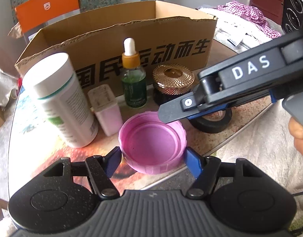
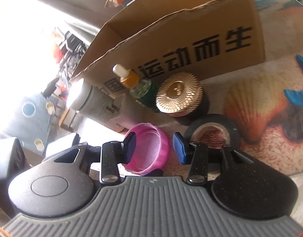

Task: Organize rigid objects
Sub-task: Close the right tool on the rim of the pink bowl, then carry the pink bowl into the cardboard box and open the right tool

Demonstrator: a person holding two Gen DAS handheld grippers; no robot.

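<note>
From my left wrist, my left tongs point(image 1: 152, 156) gripped the pink lid point(image 1: 151, 144) on the worktop point(image 1: 220, 136), before the cardboard box point(image 1: 116, 45). From my right wrist, my right tongs point(image 2: 155, 148) stood open and empty above that lid point(image 2: 149, 150), beside the tape roll point(image 2: 212, 130).

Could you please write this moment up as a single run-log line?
left gripper: shut on pink lid | right gripper: open, empty, above the lid | cardboard box: behind, lid not yet inside
</note>
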